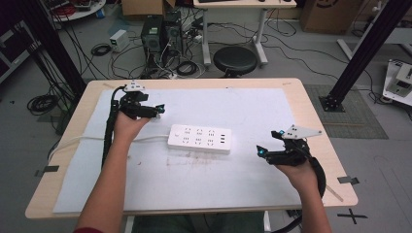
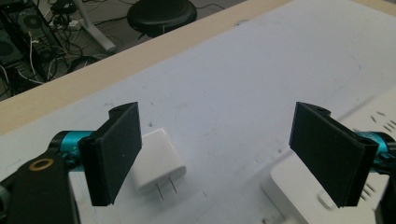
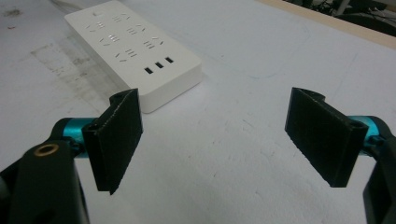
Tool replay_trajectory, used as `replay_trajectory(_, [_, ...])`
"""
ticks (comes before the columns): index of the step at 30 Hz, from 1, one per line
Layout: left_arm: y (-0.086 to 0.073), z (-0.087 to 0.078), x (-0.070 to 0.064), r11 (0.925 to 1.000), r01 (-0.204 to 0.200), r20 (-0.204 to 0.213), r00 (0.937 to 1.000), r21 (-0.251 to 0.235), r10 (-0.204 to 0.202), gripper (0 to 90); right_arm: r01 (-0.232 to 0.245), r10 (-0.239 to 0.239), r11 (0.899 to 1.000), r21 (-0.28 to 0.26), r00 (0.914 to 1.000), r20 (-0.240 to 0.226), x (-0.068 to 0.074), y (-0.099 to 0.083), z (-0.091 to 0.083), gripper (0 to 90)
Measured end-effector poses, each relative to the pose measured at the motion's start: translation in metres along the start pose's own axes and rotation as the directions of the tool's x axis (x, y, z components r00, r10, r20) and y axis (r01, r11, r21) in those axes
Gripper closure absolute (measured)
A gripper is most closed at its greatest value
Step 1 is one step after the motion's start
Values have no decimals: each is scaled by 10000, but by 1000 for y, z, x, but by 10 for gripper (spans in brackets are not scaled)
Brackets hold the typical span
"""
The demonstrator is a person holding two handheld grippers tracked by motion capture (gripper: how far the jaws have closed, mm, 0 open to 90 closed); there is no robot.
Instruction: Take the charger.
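Note:
A white power strip [image 1: 199, 139] lies flat in the middle of the white sheet [image 1: 252, 107], its cord [image 1: 87, 140] trailing off to the left. My left gripper [image 1: 158, 110] is open just left of the strip's end. In the left gripper view a small white charger plug [image 2: 156, 161] lies on the sheet between the wide-apart jaws of that gripper [image 2: 217, 140], close to the left jaw, prongs toward the camera; the strip's corner [image 2: 299, 191] sits by the right jaw. My right gripper [image 1: 269, 141] is open, right of the strip. The right gripper view has the strip [image 3: 135, 51] ahead-left of the empty gripper [image 3: 215, 135].
The wooden table [image 1: 311, 111] ends close beyond the sheet on all sides. Behind it on the floor stand a black stool [image 1: 235, 59], computer towers [image 1: 160, 34] and tangled cables. Black frame posts [image 1: 362, 53] rise at both sides.

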State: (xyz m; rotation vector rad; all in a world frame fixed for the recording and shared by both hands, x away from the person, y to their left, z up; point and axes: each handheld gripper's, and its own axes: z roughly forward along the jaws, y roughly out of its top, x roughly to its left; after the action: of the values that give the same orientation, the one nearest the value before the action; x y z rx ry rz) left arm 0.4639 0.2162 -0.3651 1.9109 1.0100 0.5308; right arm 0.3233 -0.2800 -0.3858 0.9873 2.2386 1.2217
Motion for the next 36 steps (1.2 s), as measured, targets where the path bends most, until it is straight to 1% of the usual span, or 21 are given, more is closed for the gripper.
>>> replay_trajectory(1, [-1,11,7,9994,258,-158,9996,250,-254,170,19,-19,10000,5,10000,16,0,0,0,195])
replay_trajectory(2, [-2,20,12,9982,365,-353,9988,471,-349,170,-38,38,10000,56,10000,10,1,0,0,195])
replay_trajectory(4, [-4,28,17,9974,473,-402,9982,546,-451,170,-34,34,9999,104,10000,33,2,-1,0,195])
replay_trajectory(5, [-4,28,17,9974,473,-402,9982,546,-451,170,-20,20,9999,115,10000,42,2,-1,0,195])
replay_trajectory(6, [-8,36,20,9955,711,-415,9968,631,-685,170,1,-2,9999,111,10000,47,2,-1,0,195])
replay_trajectory(7, [-8,36,20,9955,711,-415,9968,631,-685,170,1,-2,9999,111,10000,47,2,-1,0,195])
replay_trajectory(8, [-12,43,24,9936,780,-544,9958,814,-737,170,-21,19,9999,158,9999,133,2,-2,0,195])
replay_trajectory(10, [-17,50,27,9912,891,-630,9945,981,-831,170,-53,52,9999,161,9999,107,2,-3,0,195])
replay_trajectory(12, [-19,53,28,9898,899,-642,9945,1106,-831,170,-138,135,9997,220,9998,154,3,-3,1,195])
replay_trajectory(13, [-23,59,29,9879,914,-776,9936,1256,-820,170,-128,125,9997,216,9998,154,3,-4,1,195])
replay_trajectory(17, [-27,64,30,9854,855,-908,9932,1470,-726,170,-26,22,9997,237,9998,190,4,-5,4,195])
replay_trajectory(18, [-28,65,31,9849,839,-977,9928,1518,-695,170,-89,84,9996,283,9998,182,4,-4,5,195])
replay_trajectory(20, [-30,67,32,9833,919,-1050,9916,1570,-759,170,-83,79,9995,288,9998,166,4,-4,6,195])
replay_trajectory(24, [-33,69,34,9823,884,-1065,9917,1653,-714,170,-45,41,9996,282,9999,144,5,-2,8,195])
replay_trajectory(26, [-35,72,34,9803,906,-1167,9906,1752,-707,170,28,-32,9996,295,9999,132,6,-1,10,195])
replay_trajectory(28, [-36,74,34,9794,910,-1078,9915,1804,-723,170,26,-30,9995,310,9999,129,6,-1,11,195])
replay_trajectory(30, [-37,75,32,9786,854,-1165,9911,1872,-642,170,15,-19,9995,322,9999,118,7,-1,12,195])
replay_trajectory(32, [-38,77,32,9769,787,-1077,9925,1985,-581,174,21,-26,9995,330,9999,150,6,-2,11,195])
replay_trajectory(33, [-38,78,31,9758,788,-1153,9917,2040,-560,178,-13,9,9995,326,9999,143,6,-2,11,195])
replay_trajectory(35, [-39,79,31,9747,806,-1136,9918,2086,-577,195,-67,62,9994,326,9999,141,6,-2,11,195])
replay_trajectory(36, [-39,80,30,9741,837,-1037,9926,2099,-630,209,-88,83,9995,313,9998,165,6,-3,9,195])
